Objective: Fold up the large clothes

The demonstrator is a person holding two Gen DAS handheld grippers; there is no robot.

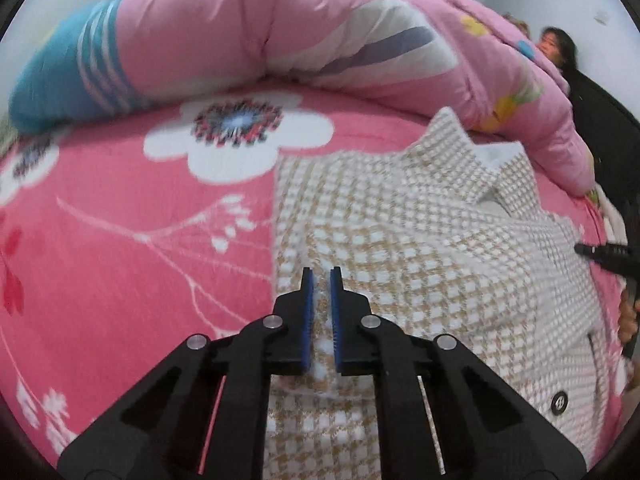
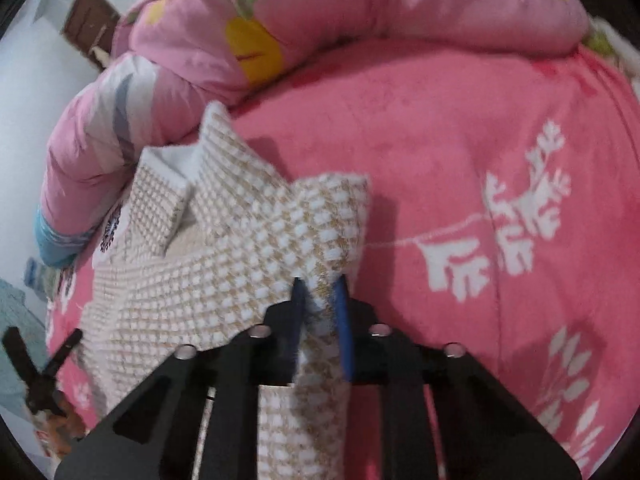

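A bed (image 1: 120, 264) is filling most of both views, and a soft, fuzzy pink blanket with large white flowers and thin white branches is covering it. Along the far side of the bed a thick, puffy quilt (image 1: 248, 36) is lying in a long curved roll; its cloth is smooth, pink with yellow and green prints, with a white and grey panel and a blue striped end. Beyond it a pale wall is showing, a brown door (image 2: 90, 20) is standing in the corner of the right wrist view, and a person (image 1: 554, 46) is sitting at the far edge in the left wrist view. The checked jacket (image 1: 420, 240) is lying on the blanket just in front of the quilt, partly folded, with its pointed collar standing up toward the quilt. Its fabric is a coarse, nubby weave of small white and tan squares, with a white lining inside the collar and a dark round button (image 1: 559, 402) near the hem. The left claw (image 1: 322, 312) is closed almost fully, and its blue pads are pinching a fold of the jacket. The right claw (image 2: 320, 316) is also nearly closed, gripping another raised fold of the same jacket between its blue pads.
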